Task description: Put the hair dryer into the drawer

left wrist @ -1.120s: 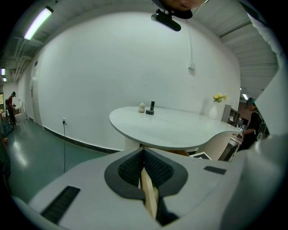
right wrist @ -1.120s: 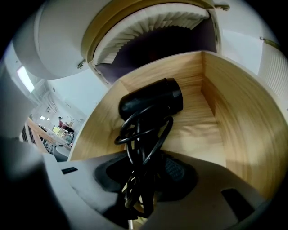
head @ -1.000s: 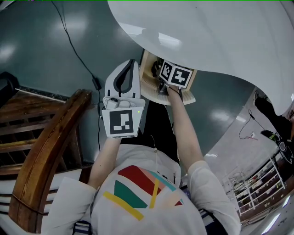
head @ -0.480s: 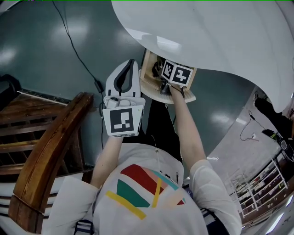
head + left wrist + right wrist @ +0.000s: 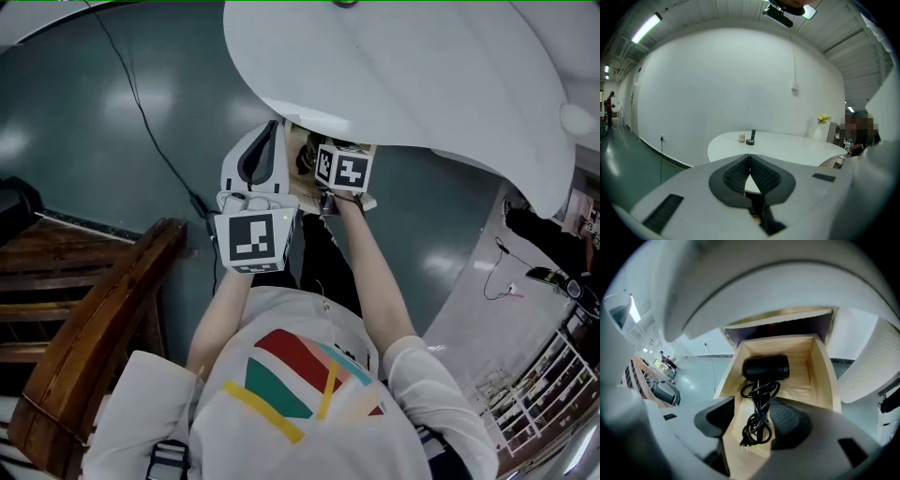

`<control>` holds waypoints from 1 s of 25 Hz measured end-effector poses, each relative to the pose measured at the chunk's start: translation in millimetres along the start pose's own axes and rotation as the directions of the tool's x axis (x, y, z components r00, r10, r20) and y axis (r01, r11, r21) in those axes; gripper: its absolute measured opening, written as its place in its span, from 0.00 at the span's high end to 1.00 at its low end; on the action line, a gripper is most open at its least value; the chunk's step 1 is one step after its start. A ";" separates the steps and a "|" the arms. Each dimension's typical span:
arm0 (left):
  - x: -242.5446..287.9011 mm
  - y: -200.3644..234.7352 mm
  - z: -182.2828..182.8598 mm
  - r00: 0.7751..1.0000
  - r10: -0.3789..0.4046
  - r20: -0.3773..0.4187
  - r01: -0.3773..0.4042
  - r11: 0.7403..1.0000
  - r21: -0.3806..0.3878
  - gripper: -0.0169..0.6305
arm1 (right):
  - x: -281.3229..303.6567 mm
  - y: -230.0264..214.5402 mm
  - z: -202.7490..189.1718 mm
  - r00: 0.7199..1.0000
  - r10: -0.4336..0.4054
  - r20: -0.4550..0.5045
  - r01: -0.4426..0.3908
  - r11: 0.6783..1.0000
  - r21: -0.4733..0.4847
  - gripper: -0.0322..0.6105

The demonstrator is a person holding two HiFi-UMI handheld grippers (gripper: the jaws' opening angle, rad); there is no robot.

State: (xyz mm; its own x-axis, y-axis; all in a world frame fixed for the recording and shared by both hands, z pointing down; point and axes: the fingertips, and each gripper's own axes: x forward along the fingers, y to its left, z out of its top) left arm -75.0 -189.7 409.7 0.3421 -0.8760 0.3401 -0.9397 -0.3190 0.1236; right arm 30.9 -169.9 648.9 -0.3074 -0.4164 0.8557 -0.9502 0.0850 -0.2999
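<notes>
the black hair dryer [image 5: 765, 367] lies inside the pale wooden drawer [image 5: 820, 376], so the right gripper [image 5: 752, 422], its jaws just parted wide and empty, is likely done, while the left gripper [image 5: 749, 173] idles, pressed together on nothing.

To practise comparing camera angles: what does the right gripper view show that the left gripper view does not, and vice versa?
Only the right gripper view: a black hair dryer lying in the open wooden drawer, its cord showing between the right tongs, which have just been opening and grip nothing. Only the left gripper view: a vase of yellow flowers and the left tongs, shut and empty. Both: the white table and grey-green floor.
</notes>
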 end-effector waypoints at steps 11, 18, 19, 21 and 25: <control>-15.9 -18.9 55.9 0.993 0.006 0.117 -0.010 0.999 0.034 0.95 | -91.7 24.8 25.0 0.988 -0.015 0.151 0.025 0.997 -0.068 0.83; -29.0 -16.0 99.4 0.981 0.010 0.193 -0.024 0.997 0.071 0.95 | -192.2 59.7 103.9 0.880 0.025 0.475 0.064 0.983 -0.172 0.92; -32.4 -17.0 105.0 0.980 0.009 0.199 -0.024 0.997 0.073 0.95 | -208.5 65.5 114.9 0.859 0.036 0.510 0.070 0.980 -0.186 0.92; -41.5 -19.1 112.7 0.978 0.008 0.207 -0.024 0.997 0.075 0.95 | -238.6 77.7 132.2 0.821 0.061 0.568 0.083 0.971 -0.223 0.92; -58.0 -24.0 122.8 0.972 -0.002 0.236 -0.018 0.997 0.081 0.95 | -284.9 99.2 148.1 0.757 0.116 0.644 0.102 0.951 -0.292 0.92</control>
State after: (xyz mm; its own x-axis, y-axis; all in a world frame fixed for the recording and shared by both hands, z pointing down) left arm -72.3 -175.6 272.6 0.3340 -0.9361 0.1104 -0.9426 -0.3314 0.0418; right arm 32.0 -177.0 312.9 -0.3093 -0.8877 0.3411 -0.9502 0.3024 -0.0747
